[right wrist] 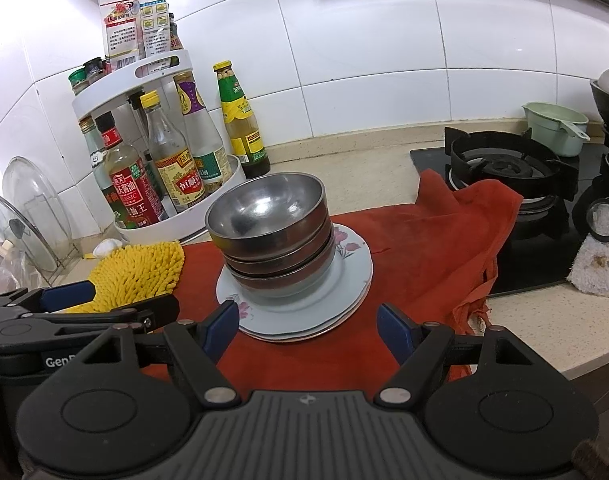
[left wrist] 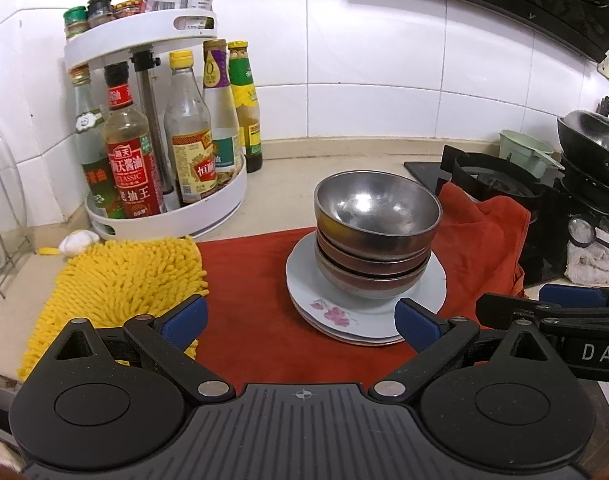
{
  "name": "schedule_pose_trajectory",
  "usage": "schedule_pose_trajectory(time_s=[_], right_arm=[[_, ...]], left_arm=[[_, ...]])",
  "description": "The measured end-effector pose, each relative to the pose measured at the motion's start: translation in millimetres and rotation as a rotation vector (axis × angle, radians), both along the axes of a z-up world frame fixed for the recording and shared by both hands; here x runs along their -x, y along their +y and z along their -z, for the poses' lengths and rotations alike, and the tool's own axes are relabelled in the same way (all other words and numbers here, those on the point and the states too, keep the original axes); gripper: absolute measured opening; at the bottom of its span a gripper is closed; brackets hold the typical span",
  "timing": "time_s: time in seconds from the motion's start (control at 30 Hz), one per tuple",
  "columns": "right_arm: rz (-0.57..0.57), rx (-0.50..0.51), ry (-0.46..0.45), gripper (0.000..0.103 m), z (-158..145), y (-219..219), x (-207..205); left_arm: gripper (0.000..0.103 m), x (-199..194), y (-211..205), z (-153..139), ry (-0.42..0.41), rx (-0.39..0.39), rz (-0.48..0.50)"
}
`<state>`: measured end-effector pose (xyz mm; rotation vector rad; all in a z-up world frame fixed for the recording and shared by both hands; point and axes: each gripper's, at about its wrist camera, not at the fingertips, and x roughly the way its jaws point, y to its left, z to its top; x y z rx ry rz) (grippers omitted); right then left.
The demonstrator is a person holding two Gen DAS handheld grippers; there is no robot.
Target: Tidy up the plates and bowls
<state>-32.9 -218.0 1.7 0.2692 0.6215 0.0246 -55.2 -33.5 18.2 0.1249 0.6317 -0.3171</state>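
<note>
Three steel bowls (left wrist: 374,236) are nested in a stack on a stack of white flowered plates (left wrist: 432,284), which rests on a red cloth (left wrist: 260,280). The bowls (right wrist: 270,224) and plates (right wrist: 352,272) also show in the right wrist view. My left gripper (left wrist: 300,322) is open and empty, just short of the plates' near edge. My right gripper (right wrist: 308,330) is open and empty, also just short of the plates. The right gripper also shows at the right edge of the left wrist view (left wrist: 544,308); the left one shows at the left of the right wrist view (right wrist: 64,296).
A white two-tier rack of sauce bottles (left wrist: 160,152) stands at the back left. A yellow chenille mitt (left wrist: 116,280) lies left of the plates. A gas stove (right wrist: 504,168) with a wok (left wrist: 596,136) is at the right. Glass lids (right wrist: 28,224) stand at the far left.
</note>
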Motion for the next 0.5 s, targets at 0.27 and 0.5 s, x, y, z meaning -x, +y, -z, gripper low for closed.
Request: schedule_pose_trajectory(time_s=[0.27,0.5], right_arm=[[-0.002,-0.002,-0.004,0.072,-1.7,2.8,-0.4],[-0.009,0.001,-0.004,0.072,-2.4,4.9,-2.9]], left_arm=[[0.101,0.6,1.6,-1.6,-0.025,0.001,0.0],[0.101,-1.8,4.7,-1.6,-0.022,0.001,-0.007]])
